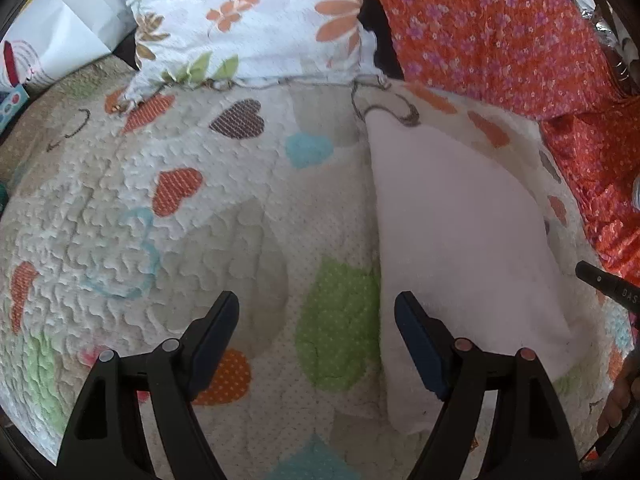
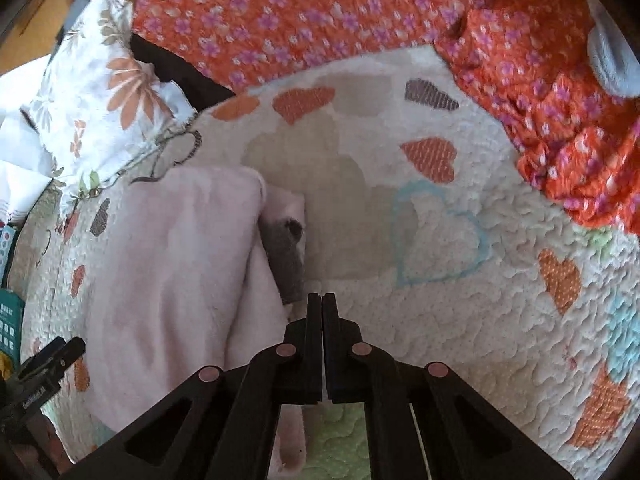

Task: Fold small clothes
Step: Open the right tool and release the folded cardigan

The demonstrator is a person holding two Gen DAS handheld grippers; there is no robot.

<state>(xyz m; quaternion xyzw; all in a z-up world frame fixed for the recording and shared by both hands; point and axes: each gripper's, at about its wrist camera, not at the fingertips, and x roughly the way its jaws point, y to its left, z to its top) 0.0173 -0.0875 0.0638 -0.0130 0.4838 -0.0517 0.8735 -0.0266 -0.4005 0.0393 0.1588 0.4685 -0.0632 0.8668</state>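
The left gripper [image 1: 316, 312] hung over a heart-patterned quilt [image 1: 160, 208] with its jaws wide apart and nothing between them, its right finger just over the left edge of a pale pink garment [image 1: 452, 220] that lay flat on the quilt. At the far side a floral pillow [image 1: 248, 20] sat beside an orange flowered cloth [image 1: 500, 32] that ran down the right. A black gripper tip [image 1: 612, 286] poked in at the right edge, near the garment.
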